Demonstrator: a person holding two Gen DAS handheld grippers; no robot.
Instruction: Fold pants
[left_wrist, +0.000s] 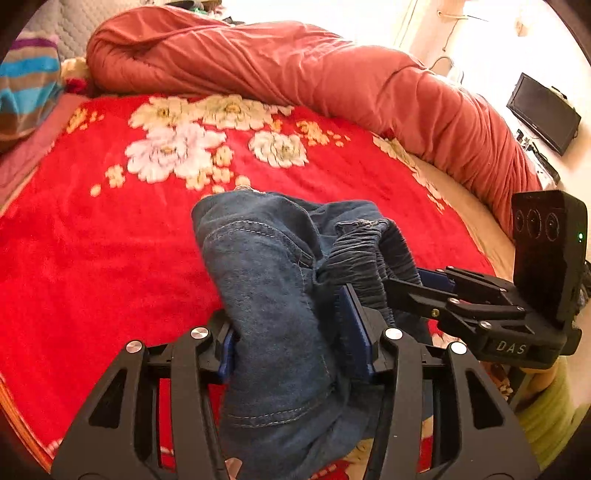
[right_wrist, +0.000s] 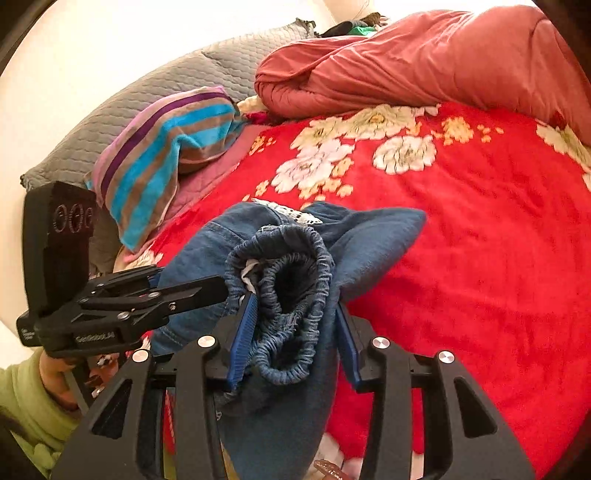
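Both grippers are clamped on the pants right now, so this looks like the pick-up part of the fold and not the laying-down part. Left gripper (left_wrist: 295, 339) has its blue pads squeezed on a thick bunch of denim, jaws only partway closed because the wad of fabric fills the gap between them. Right gripper (right_wrist: 293, 339) is doing the same thing to the gathered elastic waistband, which sits scrunched between its pads in the lower middle of the right wrist view. You can also spot it from the left wrist view, coming in from the right edge with its fingers on that same ruched band. The pants (left_wrist: 273, 280) are blue jeans, bunched up and hanging from the two grips in the lower centre of both frames, with the rest of the cloth draping down out of sight below the jaws, so I can't tell whether the legs are clear of the bed. Behind them is the red floral blanket (left_wrist: 92, 240) covering the bed, a rolled-up salmon quilt (left_wrist: 295, 74) along the top of the frame, and a striped towel (right_wrist: 166, 147) at upper left in the right wrist view. My guess for the next move: get the two grips apart so the waistband stretches flat, then let the legs hang straight before laying it all on that open patch of blanket. Right now it's too wadded to fold cleanly.
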